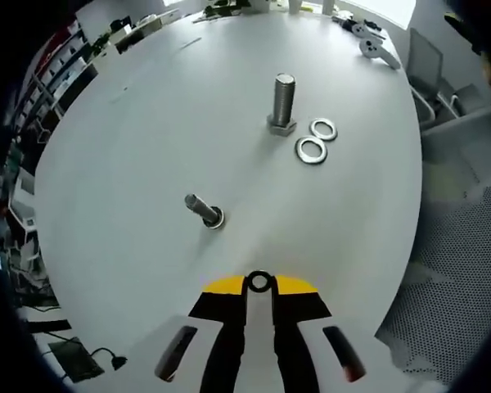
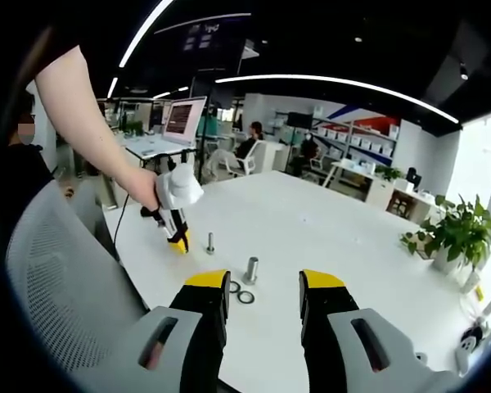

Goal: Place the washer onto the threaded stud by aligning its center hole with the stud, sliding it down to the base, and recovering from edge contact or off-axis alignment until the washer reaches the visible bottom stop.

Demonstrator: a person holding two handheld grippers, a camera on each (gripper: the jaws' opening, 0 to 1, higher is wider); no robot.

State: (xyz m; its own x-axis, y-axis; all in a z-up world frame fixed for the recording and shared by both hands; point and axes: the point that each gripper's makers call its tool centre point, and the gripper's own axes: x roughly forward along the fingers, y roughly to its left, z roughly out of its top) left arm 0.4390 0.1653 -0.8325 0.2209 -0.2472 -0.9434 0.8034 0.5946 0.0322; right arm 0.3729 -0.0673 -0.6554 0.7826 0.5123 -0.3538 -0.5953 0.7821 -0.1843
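Note:
My left gripper (image 1: 259,288) is shut on a small metal washer (image 1: 259,282), pinched at its yellow tips above the white table (image 1: 147,139). Ahead of it a thin threaded stud (image 1: 203,209) stands on its base. Farther off, a thick bolt (image 1: 284,101) stands on its head, with two larger washers (image 1: 317,140) lying beside it. In the right gripper view, my right gripper (image 2: 264,293) is open and holds nothing, near the table edge. The left gripper (image 2: 178,243), held by a hand, hovers left of the thin stud (image 2: 210,243). The thick bolt (image 2: 250,269) and the washers (image 2: 240,292) lie near my jaws.
A grey mesh chair (image 1: 462,270) stands by the table's right edge, and it is also at the left (image 2: 57,278) in the right gripper view. Metal parts (image 1: 375,42) lie at the far edge. A potted plant (image 2: 457,233) and seated people are beyond the table.

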